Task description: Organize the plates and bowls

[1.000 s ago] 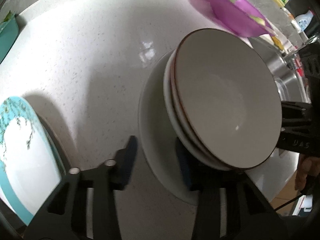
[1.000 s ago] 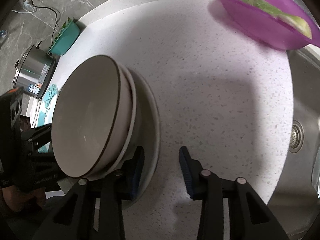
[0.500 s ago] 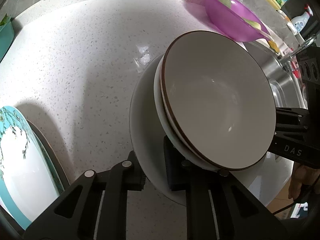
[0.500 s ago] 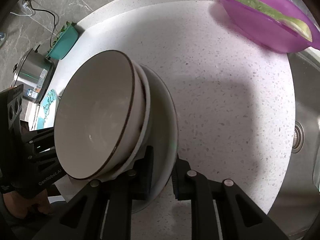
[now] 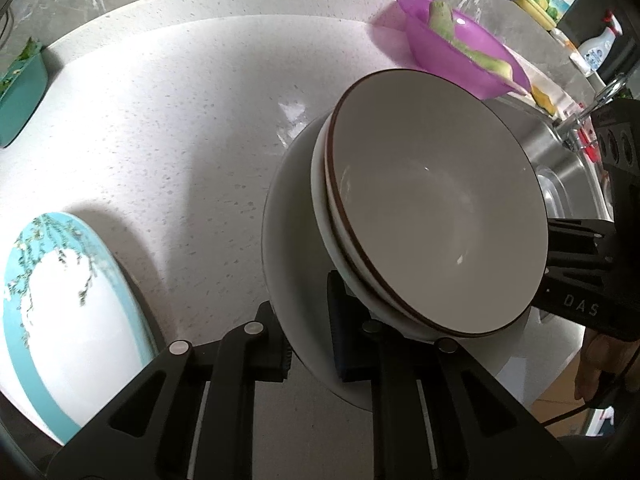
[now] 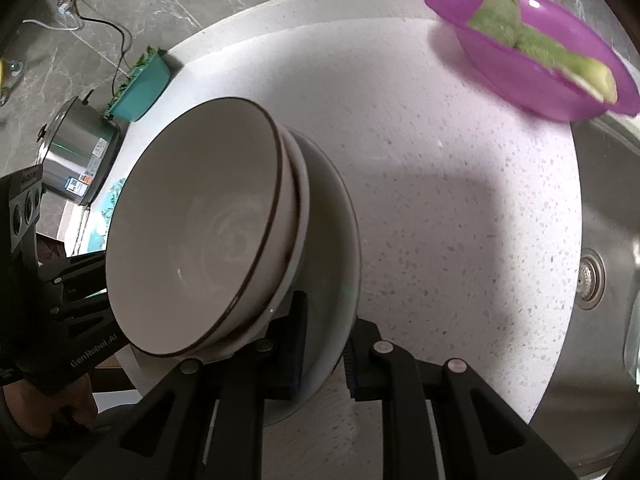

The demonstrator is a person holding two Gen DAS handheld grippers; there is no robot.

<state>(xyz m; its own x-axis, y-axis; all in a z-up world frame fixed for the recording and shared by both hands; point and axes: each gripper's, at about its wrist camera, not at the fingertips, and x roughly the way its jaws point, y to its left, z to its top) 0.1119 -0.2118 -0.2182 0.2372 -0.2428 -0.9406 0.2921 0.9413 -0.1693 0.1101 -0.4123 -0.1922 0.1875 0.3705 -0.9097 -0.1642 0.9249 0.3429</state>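
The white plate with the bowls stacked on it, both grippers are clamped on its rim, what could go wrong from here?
1. The stacked bowls sit loose on the white plate; if the plate tilts, they could slide off.
2. The left gripper and right gripper pinch only the thin rim at opposite edges, so a slip on either side could drop everything.
3. The blue floral plate and purple bowl lie close by; a swing could knock them.
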